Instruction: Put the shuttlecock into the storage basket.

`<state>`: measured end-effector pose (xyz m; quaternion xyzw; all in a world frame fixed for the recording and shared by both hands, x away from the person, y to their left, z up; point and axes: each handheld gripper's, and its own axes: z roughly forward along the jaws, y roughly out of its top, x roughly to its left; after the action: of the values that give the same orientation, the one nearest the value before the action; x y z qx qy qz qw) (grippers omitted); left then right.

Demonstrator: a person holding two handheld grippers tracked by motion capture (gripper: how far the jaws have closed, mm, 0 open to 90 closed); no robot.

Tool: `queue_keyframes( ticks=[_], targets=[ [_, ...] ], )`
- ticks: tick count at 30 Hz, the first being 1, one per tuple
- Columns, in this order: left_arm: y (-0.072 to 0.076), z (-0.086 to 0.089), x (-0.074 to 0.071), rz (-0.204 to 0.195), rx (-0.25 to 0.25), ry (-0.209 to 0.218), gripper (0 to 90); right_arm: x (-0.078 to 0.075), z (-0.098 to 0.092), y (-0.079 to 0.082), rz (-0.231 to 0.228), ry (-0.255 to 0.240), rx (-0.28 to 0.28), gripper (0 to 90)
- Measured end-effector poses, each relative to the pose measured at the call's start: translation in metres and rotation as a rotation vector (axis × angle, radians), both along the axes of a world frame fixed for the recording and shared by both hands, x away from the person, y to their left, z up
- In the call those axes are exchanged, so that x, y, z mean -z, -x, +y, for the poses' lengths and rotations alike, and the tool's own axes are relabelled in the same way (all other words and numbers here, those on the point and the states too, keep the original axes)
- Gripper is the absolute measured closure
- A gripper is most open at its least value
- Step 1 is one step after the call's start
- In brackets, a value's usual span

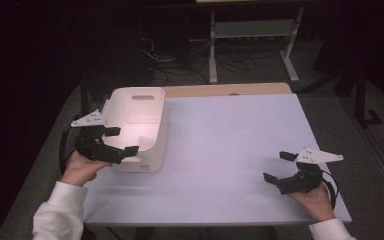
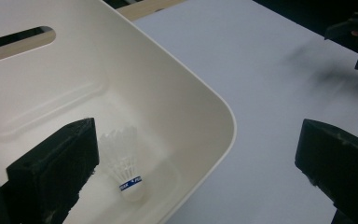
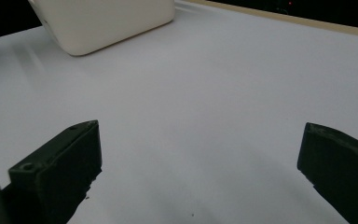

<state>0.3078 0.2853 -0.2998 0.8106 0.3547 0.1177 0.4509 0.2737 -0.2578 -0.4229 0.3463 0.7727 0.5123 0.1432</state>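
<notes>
Item 1. Left hand-held gripper [image 1: 121, 140]: black, two-jaw, with a grey three-cornered plate on top, held in the person's left hand [image 1: 82, 167] at the left edge of the worktop. A white sleeve [image 1: 57, 212] covers the forearm. Jaws spread wide, pinching nothing. In the left gripper view one jaw hangs over the inside of the bin and the other over the worktop, so the bin's near wall lies between them.

Item 2. White plastic rectangular bin with rounded corners and a slot handle in its far wall [image 1: 152, 97]: stands open-topped on the left part of the worktop, just beside the left hand.

Item 3. White feathered shuttlecock with a blue band round its cork [image 2: 125, 167]: lies on the floor of the bin, near the corner closest to the left hand-held gripper, cork end toward the camera in the left gripper view. It touches neither jaw.

Item 4. Pale lavender-white rectangular worktop [image 1: 230, 145]: bare across its middle; a strip of light wood shows along its far edge.

Item 5. Right hand-held gripper [image 1: 278, 167]: black, same plate on top, held in the person's right hand [image 1: 314, 199] near the front right corner of the worktop, well apart from the bin. Jaws spread wide, pinching nothing, bare worktop between them.
</notes>
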Motion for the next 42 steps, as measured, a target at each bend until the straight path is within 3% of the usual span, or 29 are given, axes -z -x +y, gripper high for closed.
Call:
queue_keyframes(
  ticks=[9,15,22,32,37,42],
  targets=[
    [0.009,-0.003,0.006,-0.026,0.035,0.015,0.0,0.000,0.000,0.000,0.001,0.000,0.002,0.0],
    [0.015,-0.002,0.009,-0.069,0.038,0.064,0.0,0.001,0.001,0.000,0.004,-0.004,0.000,0.0],
    [0.020,0.001,0.013,-0.088,0.042,0.065,0.0,0.001,0.001,-0.001,0.006,-0.003,-0.006,0.0],
    [0.032,0.012,0.022,-0.167,0.048,0.130,0.0,0.002,0.001,-0.001,0.009,0.002,-0.002,0.0],
    [0.039,0.016,0.028,-0.172,0.060,0.220,0.0,0.002,0.000,-0.002,0.012,0.000,-0.002,0.0],
    [0.042,0.015,0.035,-0.183,0.065,0.201,0.0,0.002,0.001,-0.001,0.014,-0.001,-0.003,0.0]
  ],
)
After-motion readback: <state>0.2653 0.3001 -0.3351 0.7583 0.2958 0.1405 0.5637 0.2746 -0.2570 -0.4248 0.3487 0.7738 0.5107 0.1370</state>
